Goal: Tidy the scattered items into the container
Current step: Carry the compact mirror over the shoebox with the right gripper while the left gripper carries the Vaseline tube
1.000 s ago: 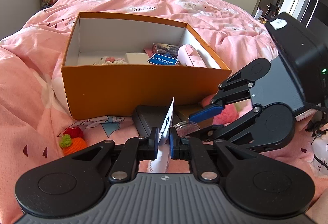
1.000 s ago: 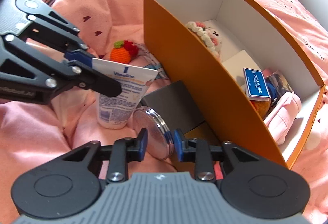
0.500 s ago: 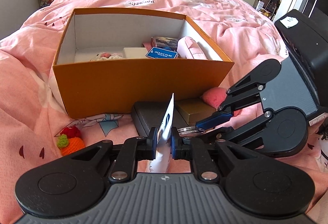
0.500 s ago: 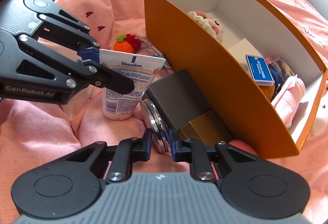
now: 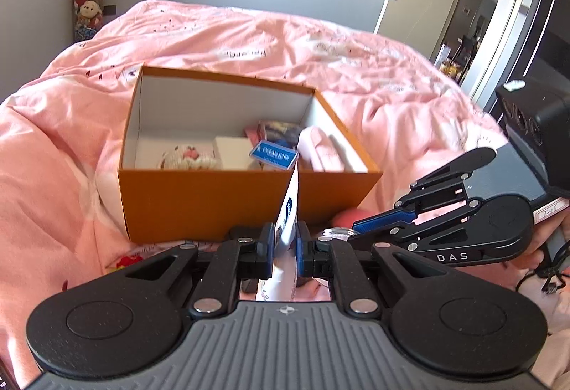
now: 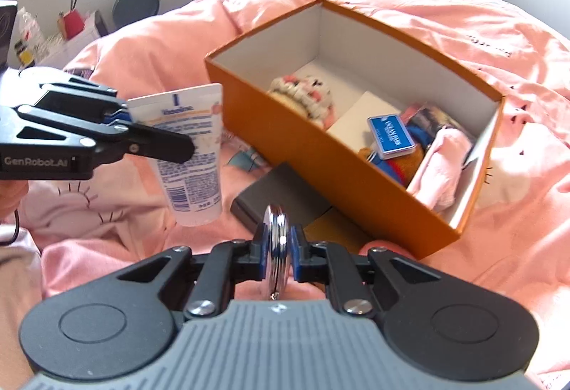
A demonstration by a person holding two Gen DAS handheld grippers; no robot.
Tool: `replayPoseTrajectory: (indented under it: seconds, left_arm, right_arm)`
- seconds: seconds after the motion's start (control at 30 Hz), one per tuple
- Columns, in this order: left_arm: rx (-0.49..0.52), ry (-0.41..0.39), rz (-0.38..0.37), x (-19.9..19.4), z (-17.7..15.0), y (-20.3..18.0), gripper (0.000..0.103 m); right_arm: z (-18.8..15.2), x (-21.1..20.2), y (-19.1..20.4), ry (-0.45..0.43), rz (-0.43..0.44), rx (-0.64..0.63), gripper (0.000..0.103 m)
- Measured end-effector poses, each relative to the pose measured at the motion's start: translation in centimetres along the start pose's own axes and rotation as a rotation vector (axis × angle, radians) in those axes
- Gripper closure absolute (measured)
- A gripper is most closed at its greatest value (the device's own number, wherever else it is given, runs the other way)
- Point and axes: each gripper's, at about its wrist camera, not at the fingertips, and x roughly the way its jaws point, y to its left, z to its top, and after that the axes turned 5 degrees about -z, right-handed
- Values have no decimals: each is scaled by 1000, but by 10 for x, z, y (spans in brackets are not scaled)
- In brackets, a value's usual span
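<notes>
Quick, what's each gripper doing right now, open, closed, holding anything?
Left gripper: closed on the white Vaseline tube, lifted off the bedding.
Right gripper: closed on the round silver tin, held edge-on.

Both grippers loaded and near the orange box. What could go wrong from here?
1. The left gripper holds the Vaseline tube only by its flat crimped end; the hanging body may swing or slip.
2. The right gripper pinches the round metal compact on edge; it could rotate or pop out.
3. The orange box is already crowded at one end, so drops may land on items.
</notes>
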Motion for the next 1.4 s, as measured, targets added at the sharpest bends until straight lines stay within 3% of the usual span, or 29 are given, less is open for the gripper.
replayPoseTrajectory:
  seconds: [0.27,0.43,0.6,1.03,1.4]
  left_arm:
    - [-24,-101,-27,-25,34,7,90]
    - [-10,-167,-3,-30,63,13,90]
    - [-1,-199,37,-21,88,24,90]
    - [45,-173,115,37,120,55,90]
    - [-15,-103,143,97,131,78,90]
  right_arm:
    - [18,-35,-21,-102,14,109,89]
    - [41,-53,-34,-190,22,174,89]
    - [68,-56,-41,-250,-35,171,89]
    - [101,-2,-66,-206,-109,163,89]
    - [120,39,-84,-181,-187,175,89]
